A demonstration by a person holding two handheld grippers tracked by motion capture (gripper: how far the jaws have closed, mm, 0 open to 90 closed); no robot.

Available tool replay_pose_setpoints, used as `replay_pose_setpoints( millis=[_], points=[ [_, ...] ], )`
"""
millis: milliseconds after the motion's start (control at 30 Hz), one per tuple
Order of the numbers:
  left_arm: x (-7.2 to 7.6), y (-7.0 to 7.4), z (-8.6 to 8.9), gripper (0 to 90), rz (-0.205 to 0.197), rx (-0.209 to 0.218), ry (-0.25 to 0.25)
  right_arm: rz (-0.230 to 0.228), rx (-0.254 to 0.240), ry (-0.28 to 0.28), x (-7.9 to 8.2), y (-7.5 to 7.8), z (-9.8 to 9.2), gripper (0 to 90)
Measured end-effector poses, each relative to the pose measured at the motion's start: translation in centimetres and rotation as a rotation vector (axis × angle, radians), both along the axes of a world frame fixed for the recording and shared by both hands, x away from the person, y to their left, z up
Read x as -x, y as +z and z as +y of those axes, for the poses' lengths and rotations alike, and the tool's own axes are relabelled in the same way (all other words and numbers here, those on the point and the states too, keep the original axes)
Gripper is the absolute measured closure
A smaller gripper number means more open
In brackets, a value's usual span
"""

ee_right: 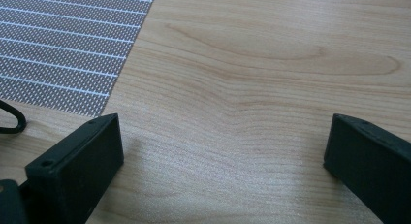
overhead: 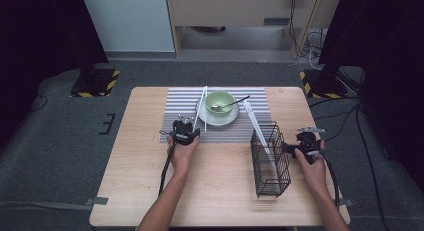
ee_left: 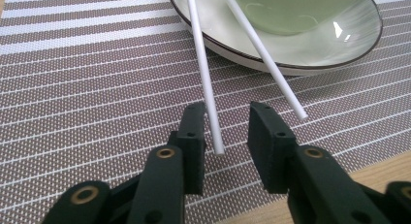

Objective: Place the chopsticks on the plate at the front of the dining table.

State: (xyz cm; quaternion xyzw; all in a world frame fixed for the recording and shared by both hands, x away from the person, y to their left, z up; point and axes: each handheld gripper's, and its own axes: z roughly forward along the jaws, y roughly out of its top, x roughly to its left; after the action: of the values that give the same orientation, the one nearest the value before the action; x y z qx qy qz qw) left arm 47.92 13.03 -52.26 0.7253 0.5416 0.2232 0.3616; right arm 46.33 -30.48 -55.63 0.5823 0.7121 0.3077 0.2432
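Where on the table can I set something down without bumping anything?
Bare wood: the left side of the table, from the striped mat to the near edge, and the near middle between the forearms. Crowded: the mat, with the plate, bowl and white chopsticks, and around the wire basket.

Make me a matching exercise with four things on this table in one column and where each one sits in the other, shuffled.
Things:
1. spoon
2. wire basket
3. white chopsticks
4. green bowl

Places:
A. tips leaning on the plate's rim, ends toward the left gripper
B. on the white plate
C. inside the bowl, handle sticking out
D. on bare wood beside the right gripper

Pairs: 1-C, 2-D, 3-A, 4-B
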Motion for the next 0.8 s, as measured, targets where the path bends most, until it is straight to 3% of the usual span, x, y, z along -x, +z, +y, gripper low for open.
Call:
replay_pose_setpoints(
  millis=[433,800],
  points=[
    [-0.29,-0.28,0.55,82.9,0.013,0.001,0.001,0.0,0.0,0.0,0.0,0.0,0.0,0.7],
    [-0.31,-0.44,-0.29,82.2,0.011,0.012,0.0,0.0,0.0,0.0,0.0,0.0,0.0,0.7]
  ],
)
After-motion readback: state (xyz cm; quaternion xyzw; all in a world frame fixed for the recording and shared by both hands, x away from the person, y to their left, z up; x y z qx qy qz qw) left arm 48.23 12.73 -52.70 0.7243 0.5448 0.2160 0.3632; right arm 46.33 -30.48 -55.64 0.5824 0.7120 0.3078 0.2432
